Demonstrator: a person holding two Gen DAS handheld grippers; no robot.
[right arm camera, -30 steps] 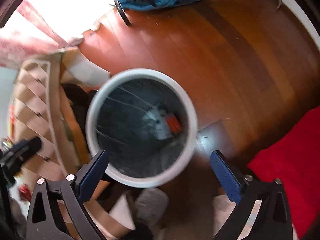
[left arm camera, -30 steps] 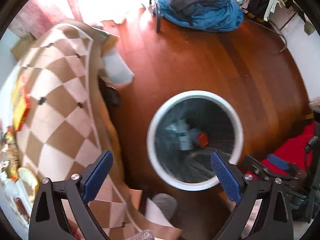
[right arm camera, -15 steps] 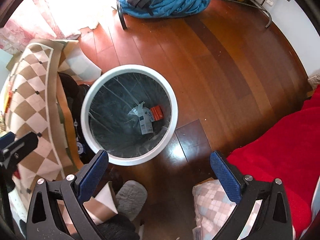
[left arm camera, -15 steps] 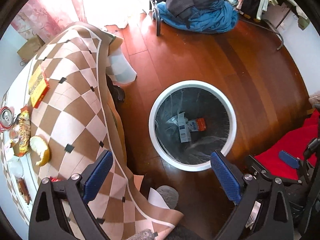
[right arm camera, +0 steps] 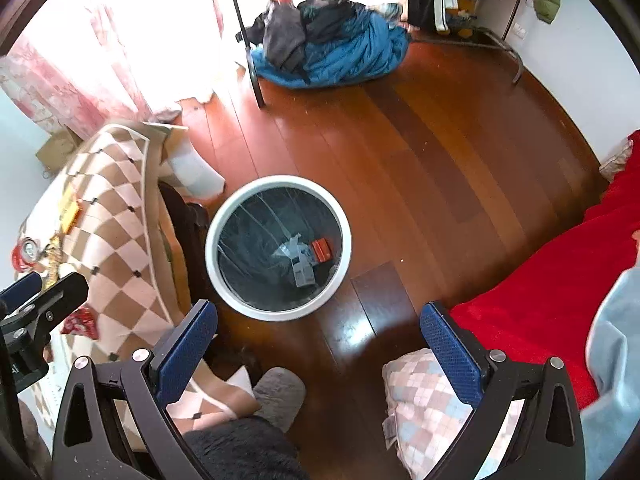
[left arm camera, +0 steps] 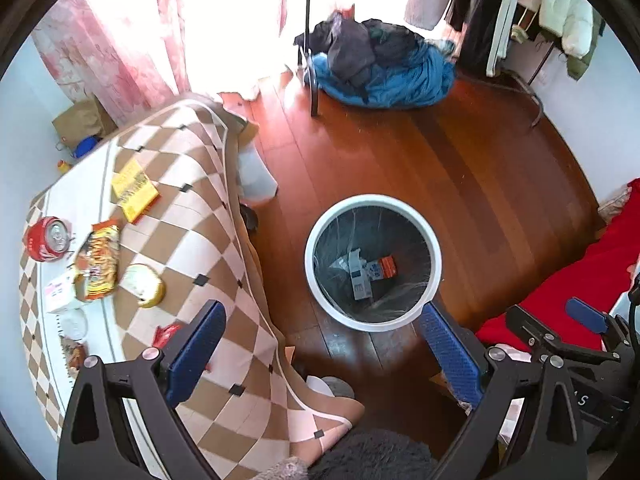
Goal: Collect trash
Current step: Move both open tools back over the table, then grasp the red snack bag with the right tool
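Left gripper [left arm camera: 320,350] held high above the floor, blue-padded jaws spread wide, nothing between them. Right gripper [right arm camera: 318,350] likewise held aloft, jaws wide apart and empty. Below both, on the reddish wooden floor [left arm camera: 460,184]: round trash bin [left arm camera: 434,240] with white rim and clear liner over a dark interior. At the bin bottom: flattened grey-white carton [left arm camera: 358,276] touching a small orange-red box [left arm camera: 387,266]; print on both too small to read. To the left, table [left arm camera: 192,216] under a brown-and-cream diamond-check cloth, with remaining trash on top: red drink can [left arm camera: 46,238], top facing up, white script on its side not legible; just beside it an orange-and-yellow snack wrapper [left arm camera: 98,260], lettering blurred; a round yellow-rimmed container [left arm camera: 142,286] touching the wrapper's right edge; a flat yellow packet [left arm camera: 134,190] with dark lines of print, unreadable, lying apart toward the far end; a crumpled red wrapper [left arm camera: 166,334] near the left jaw; a white box [left arm camera: 60,292] with pink markings at the table edge. Only legible writing: a white letter "S" on the black body of the right gripper, seen at the lower right of the left wrist view. Farther back: pile of blue and dark clothing [right arm camera: 328,52] on the floor beside a black stand leg, pink curtains [left arm camera: 108,44] at a bright window. Red blanket [right arm camera: 540,288] at the right edge.
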